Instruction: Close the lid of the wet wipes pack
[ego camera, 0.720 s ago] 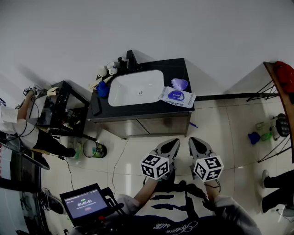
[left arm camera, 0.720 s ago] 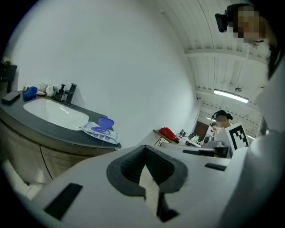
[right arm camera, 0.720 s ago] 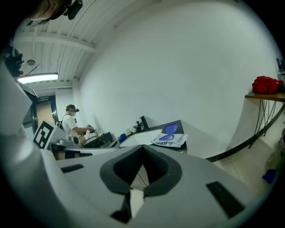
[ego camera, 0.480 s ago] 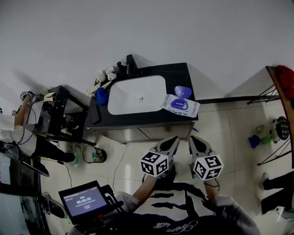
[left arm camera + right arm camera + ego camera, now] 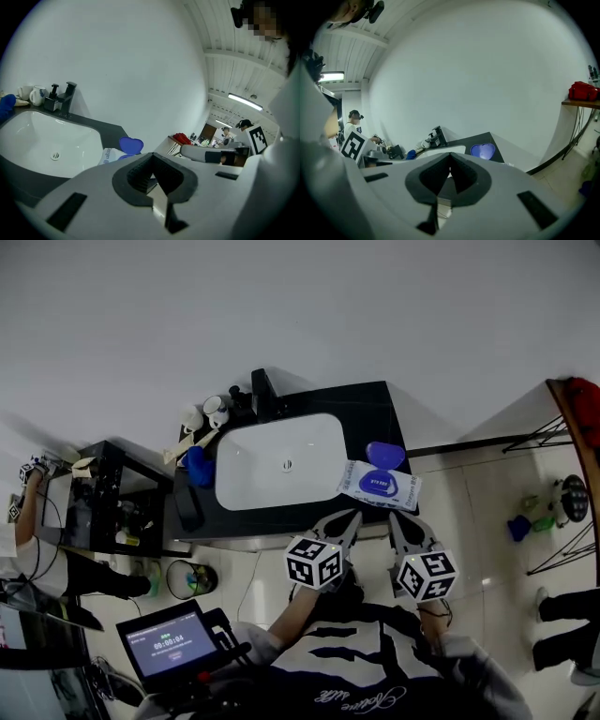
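Observation:
The wet wipes pack (image 5: pixel 380 486) lies flat on the right end of the black vanity top (image 5: pixel 366 409), beside the white basin (image 5: pixel 279 460). Its blue lid (image 5: pixel 385 454) stands open, flipped up at the pack's far side. Both grippers hover at the counter's front edge, short of the pack. My left gripper (image 5: pixel 351 517) is shut and empty, to the pack's near left. Shut and empty too, my right gripper (image 5: pixel 397 519) is just in front of the pack. The left gripper view shows the lid (image 5: pixel 131 145) and pack (image 5: pixel 110 155) beyond my left gripper (image 5: pixel 152 155). The lid (image 5: pixel 483 150) rises past my right gripper (image 5: pixel 450 154).
A black faucet (image 5: pixel 262 390), cups (image 5: pixel 202 412) and a blue cloth (image 5: pixel 195 465) crowd the counter's left side. A bin (image 5: pixel 190 577) and a black shelf unit (image 5: pixel 117 512) stand on the floor at left. A tablet (image 5: pixel 169 643) is near my left arm.
The vanity has come closer in the head view. Both grippers, still shut, have gone from over the floor tiles to the counter's front edge near the pack.

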